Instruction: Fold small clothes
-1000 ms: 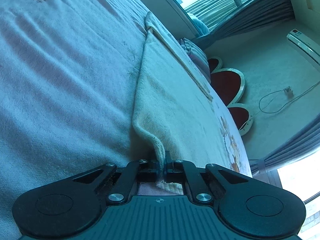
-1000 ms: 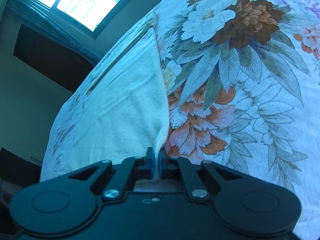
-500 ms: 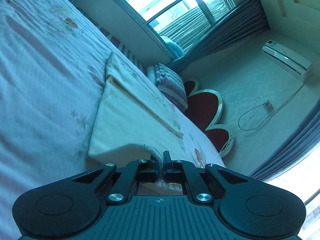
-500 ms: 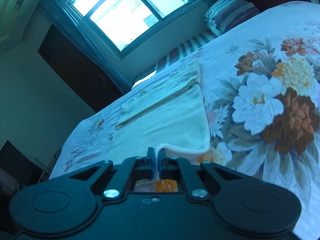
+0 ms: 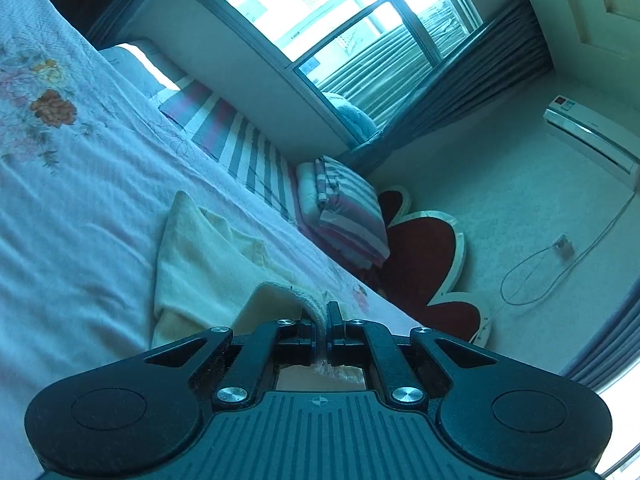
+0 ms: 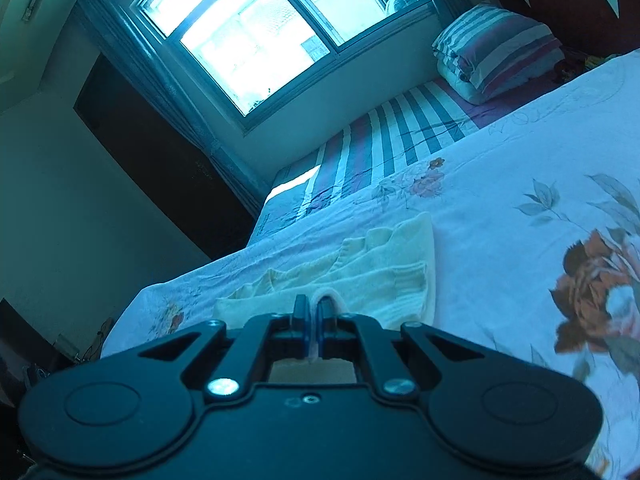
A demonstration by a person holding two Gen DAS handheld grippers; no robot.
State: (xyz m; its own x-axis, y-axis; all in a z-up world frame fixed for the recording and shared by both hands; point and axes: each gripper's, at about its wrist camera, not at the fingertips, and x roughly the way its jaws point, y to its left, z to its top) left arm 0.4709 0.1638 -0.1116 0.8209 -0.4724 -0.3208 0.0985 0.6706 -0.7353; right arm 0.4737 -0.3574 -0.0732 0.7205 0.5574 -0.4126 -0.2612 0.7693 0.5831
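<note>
Both black two-finger grippers pinch an edge of a cream knitted garment lying on a floral-sheeted bed.

Only the left wrist view shows the red petal-shaped headboard past the far end of the bed and a white wall air conditioner above it; only the right wrist view shows a dark doorway beside the window. Both show a striped folded quilt between the garment and the window. The cream knitted garment lies on the white floral bed sheet, its near edge lifted and doubled over toward the window. The left gripper is closed tight on that raised edge, and the right gripper is likewise clamped on a fold of it.
</note>
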